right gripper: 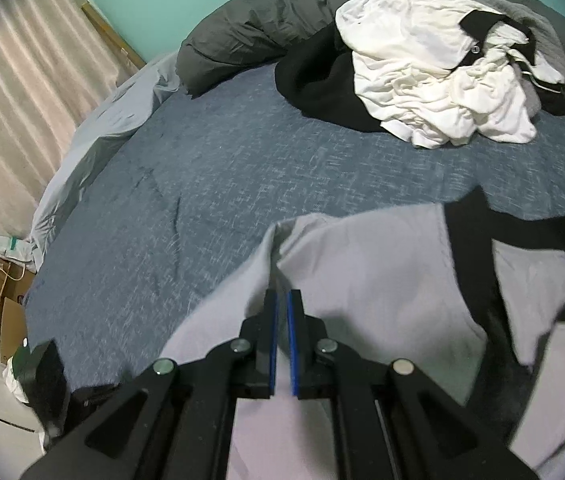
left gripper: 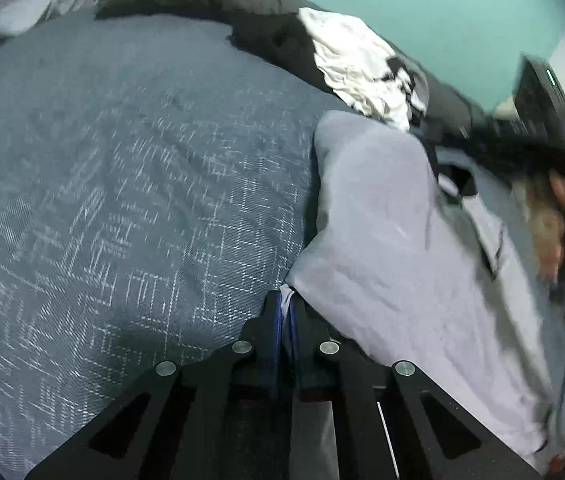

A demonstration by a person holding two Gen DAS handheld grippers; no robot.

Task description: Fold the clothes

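A light grey shirt (left gripper: 394, 216) with black trim lies over the blue patterned bedspread (left gripper: 122, 184). My left gripper (left gripper: 285, 300) is shut on the shirt's lower corner, cloth pinched between its blue pads. The other gripper's black body (left gripper: 542, 120) and a hand (left gripper: 562, 216) show blurred at the right edge. In the right wrist view the same grey shirt (right gripper: 362, 264) has a black collar (right gripper: 478, 240) to the right. My right gripper (right gripper: 282, 298) is shut on a raised fold of the shirt's edge.
A heap of white and black clothes (right gripper: 434, 80) sits at the back of the bed against a dark grey duvet roll (right gripper: 250, 28). Curtains (right gripper: 14, 112) and cardboard boxes (right gripper: 2, 304) stand left of the bed. The bedspread (right gripper: 202, 184) is bare in the middle.
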